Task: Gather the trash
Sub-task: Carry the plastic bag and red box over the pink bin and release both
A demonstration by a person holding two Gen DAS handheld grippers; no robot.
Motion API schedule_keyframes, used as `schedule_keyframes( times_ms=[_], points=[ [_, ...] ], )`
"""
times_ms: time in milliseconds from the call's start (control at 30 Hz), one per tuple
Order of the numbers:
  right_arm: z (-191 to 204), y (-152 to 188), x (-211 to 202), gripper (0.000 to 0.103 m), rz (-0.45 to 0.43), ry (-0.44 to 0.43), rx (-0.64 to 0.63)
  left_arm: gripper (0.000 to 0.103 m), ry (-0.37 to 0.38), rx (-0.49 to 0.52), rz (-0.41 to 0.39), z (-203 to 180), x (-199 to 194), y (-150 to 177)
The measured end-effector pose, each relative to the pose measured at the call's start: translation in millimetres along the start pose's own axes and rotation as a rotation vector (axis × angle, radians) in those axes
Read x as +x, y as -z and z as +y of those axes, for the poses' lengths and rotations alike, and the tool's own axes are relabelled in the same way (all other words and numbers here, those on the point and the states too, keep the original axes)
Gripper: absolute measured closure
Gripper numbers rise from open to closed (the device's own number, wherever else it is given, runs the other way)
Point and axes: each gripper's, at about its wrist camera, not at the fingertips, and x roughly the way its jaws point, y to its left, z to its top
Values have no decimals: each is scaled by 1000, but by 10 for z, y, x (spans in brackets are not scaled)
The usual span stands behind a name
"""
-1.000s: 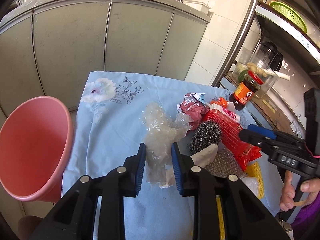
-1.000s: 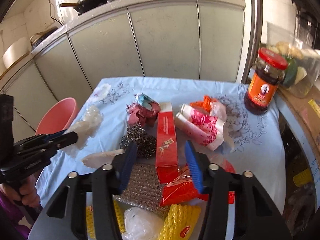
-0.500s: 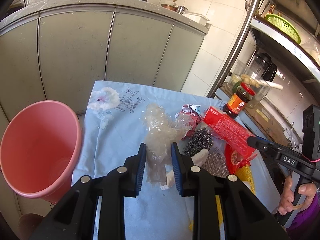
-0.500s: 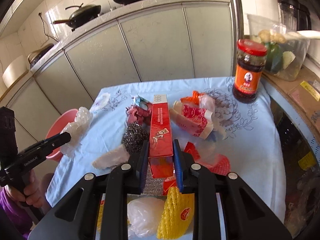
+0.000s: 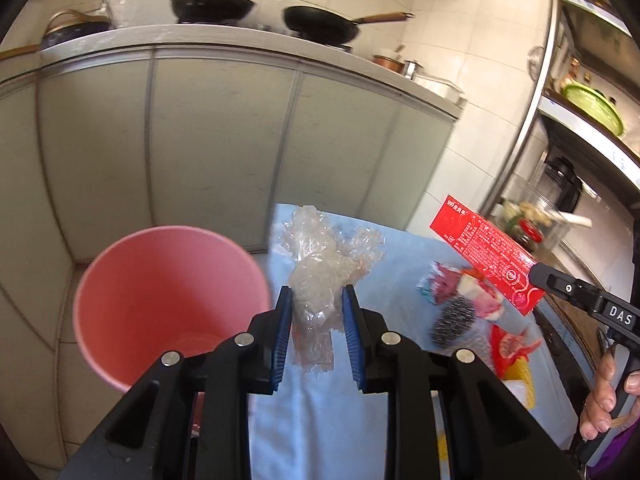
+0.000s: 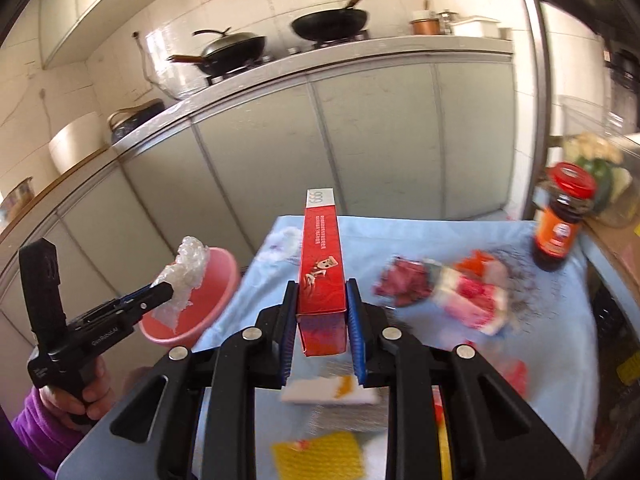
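My left gripper [image 5: 314, 308] is shut on a crumpled clear plastic wrap [image 5: 320, 276] and holds it in the air just right of the pink bin [image 5: 152, 296]. It also shows in the right wrist view [image 6: 160, 294], with the wrap [image 6: 186, 270] in front of the bin [image 6: 208, 300]. My right gripper [image 6: 322, 312] is shut on a long red box [image 6: 322, 264], lifted above the blue tablecloth [image 6: 420, 240]. The box [image 5: 488, 256] also shows in the left wrist view.
On the cloth lie a steel scourer [image 5: 454, 320], crumpled red and pink wrappers [image 6: 468, 296], a white sponge [image 6: 328, 394] and yellow netting [image 6: 316, 456]. A sauce jar [image 6: 560, 220] stands at the back right. Grey cabinets [image 5: 224, 140] stand behind the table.
Both grippers rose from the table with their loads. The left one carried the wrap left toward the bin. The right one lifted the red box off the cloth.
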Motion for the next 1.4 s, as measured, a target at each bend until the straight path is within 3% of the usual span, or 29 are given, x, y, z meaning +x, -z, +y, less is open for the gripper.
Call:
schedule_keyframes(
  times_ms=[300, 533, 700, 1100, 1400],
  points=[
    [928, -73, 749, 79, 144, -158, -150, 79, -149, -119, 58, 730, 36, 118],
    [1396, 36, 1327, 79, 298, -176, -213, 78, -232, -155, 154, 990, 270, 260],
    [1548, 100, 1663, 79, 397, -163, -191, 78, -255, -144, 185, 1030, 381, 261],
    [1640, 195, 1910, 79, 457, -98, -202, 75, -297, -136, 242, 956, 596, 265],
    [1652, 218, 1900, 79, 442, -122, -204, 57, -297, -155, 246, 999, 572, 315]
  ],
)
